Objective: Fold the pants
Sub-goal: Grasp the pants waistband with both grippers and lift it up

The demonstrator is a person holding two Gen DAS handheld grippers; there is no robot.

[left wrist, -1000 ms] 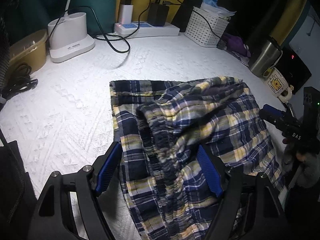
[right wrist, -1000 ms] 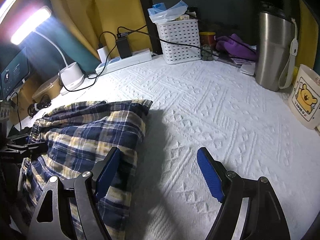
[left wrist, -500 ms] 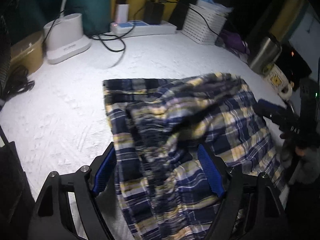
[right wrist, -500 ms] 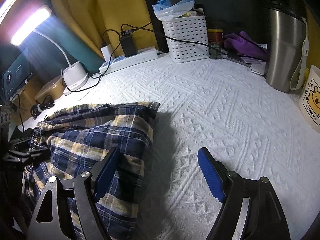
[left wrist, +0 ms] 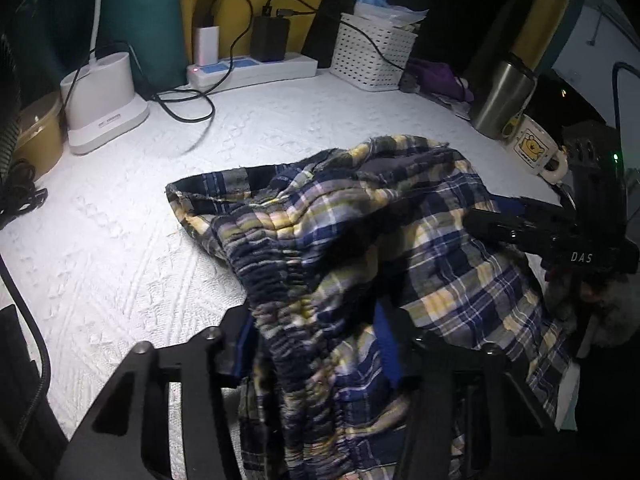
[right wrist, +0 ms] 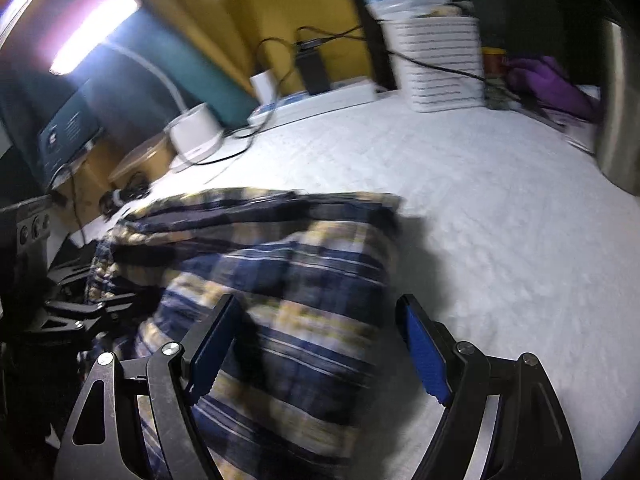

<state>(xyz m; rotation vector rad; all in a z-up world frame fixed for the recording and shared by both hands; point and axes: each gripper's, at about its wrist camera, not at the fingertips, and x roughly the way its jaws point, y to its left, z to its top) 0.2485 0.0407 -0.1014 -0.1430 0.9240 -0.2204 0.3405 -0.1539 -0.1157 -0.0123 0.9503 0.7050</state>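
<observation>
The blue and yellow plaid pants (left wrist: 400,220) lie bunched on the white textured table cover (left wrist: 120,240). My left gripper (left wrist: 316,344) points down at their near edge, its jaws closing, and the gathered elastic waistband fills the gap between the blue pads. In the blurred right wrist view, my right gripper (right wrist: 320,348) stands open above the pants (right wrist: 300,264), over their right edge, with the cloth below and between its fingers but not pinched. The right gripper's fingers (left wrist: 504,226) also show in the left wrist view, resting over the cloth's right side.
Along the back stand a white lamp base (left wrist: 104,100), a power strip (left wrist: 256,70) with chargers and cables, and a white basket (left wrist: 372,56). A steel tumbler (left wrist: 504,100) and a bear mug (left wrist: 532,148) stand at the right. A brown container (left wrist: 36,136) sits far left.
The left jaws have drawn in on the waistband, and the cloth has bunched up higher. The right gripper has slid left, from the bare cover to above the pants' right edge.
</observation>
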